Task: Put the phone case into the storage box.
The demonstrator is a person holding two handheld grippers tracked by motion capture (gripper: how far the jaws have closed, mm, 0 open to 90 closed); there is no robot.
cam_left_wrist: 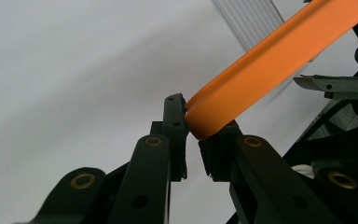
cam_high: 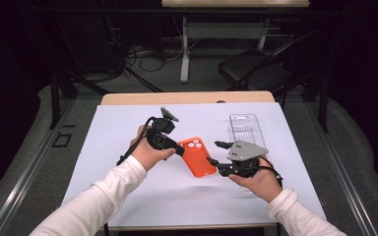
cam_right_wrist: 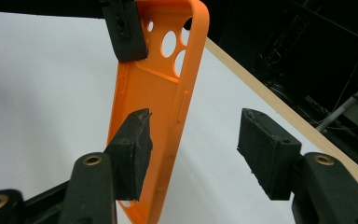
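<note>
The orange phone case (cam_high: 197, 156) is held above the white table cover (cam_high: 128, 196), between the two grippers and just left of the clear plastic tray (cam_high: 246, 129). Its long axis runs from its camera-hole end, up and to the left of the tray's near end, down toward the person. The hole end points away from the person.

The left gripper (cam_high: 179, 147) has its jaws nearly closed on the rim of the case at the camera-hole corner. In the left gripper view (cam_left_wrist: 193, 133) the orange edge sits pinched between the two pads. This gripper carries the case.

The right gripper (cam_high: 213, 153) stands with jaws wide apart and grips nothing. In the right gripper view (cam_right_wrist: 193, 144) the case (cam_right_wrist: 161, 98) hangs lengthwise before the jaws. One long edge lies at the left pad (cam_right_wrist: 133, 140), and whether it touches cannot be told; the right pad is well clear.

The case lies to the jaw-left of the right gripper's centre line. The likely next move is to shift that gripper across the case's width, then close on its lower long edges.
</note>
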